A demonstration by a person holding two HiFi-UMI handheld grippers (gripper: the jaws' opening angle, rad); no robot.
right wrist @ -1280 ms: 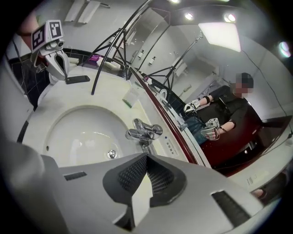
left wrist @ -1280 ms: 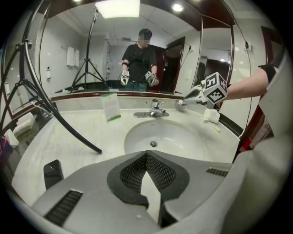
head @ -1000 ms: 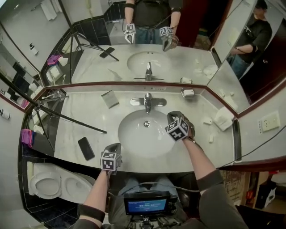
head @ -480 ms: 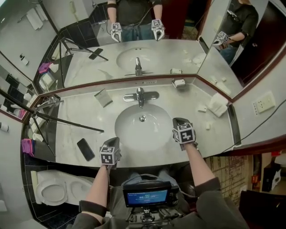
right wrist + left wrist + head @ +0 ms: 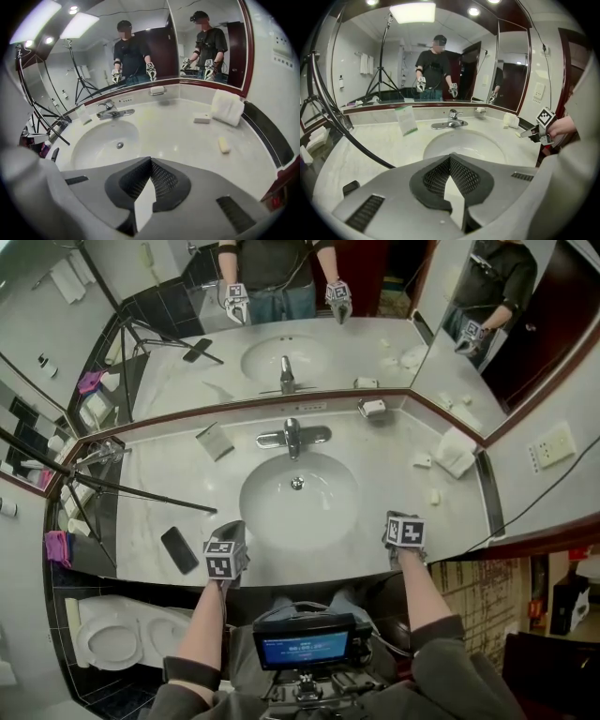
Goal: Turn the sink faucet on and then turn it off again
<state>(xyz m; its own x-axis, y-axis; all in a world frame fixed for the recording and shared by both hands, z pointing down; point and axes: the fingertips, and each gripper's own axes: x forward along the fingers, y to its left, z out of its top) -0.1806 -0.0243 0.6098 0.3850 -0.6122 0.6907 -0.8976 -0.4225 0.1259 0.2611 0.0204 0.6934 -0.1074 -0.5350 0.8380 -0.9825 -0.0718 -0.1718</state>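
The marble counter [image 5: 394, 479] fills the middle of the head view, with a wide mirror [image 5: 375, 348] that stands along its back edge. In the counter is set the oval white basin [image 5: 300, 507].

Both grippers are at the front edge of the counter, on the near side of the basin. The left gripper [image 5: 231, 538] hangs over the front left rim, and its jaws are closed together with nothing between them. The right gripper [image 5: 399, 521] is over the front right corner of the basin, also with the jaws pressed together and holding nothing.

The faucet [image 5: 292, 436] stands at the far rim of the basin, in the middle, just below the mirror, well apart from both grippers. Between each gripper and the faucet lies the bowl of the basin. In the left gripper view the faucet is straight ahead; in the right gripper view it is ahead and to the left.

A black tripod leg [image 5: 141, 488] crosses the counter on the left and ends near the left rim of the basin. On the right a folded white towel [image 5: 457, 453] lies near the wall. A dark phone [image 5: 179, 550] lies flat beside the left gripper. A small card [image 5: 216, 442] stands left of the faucet and a soap dish [image 5: 372, 408] right of it. A small white box [image 5: 422, 462] and a bar of soap [image 5: 434, 496] lie between the basin and the towel.
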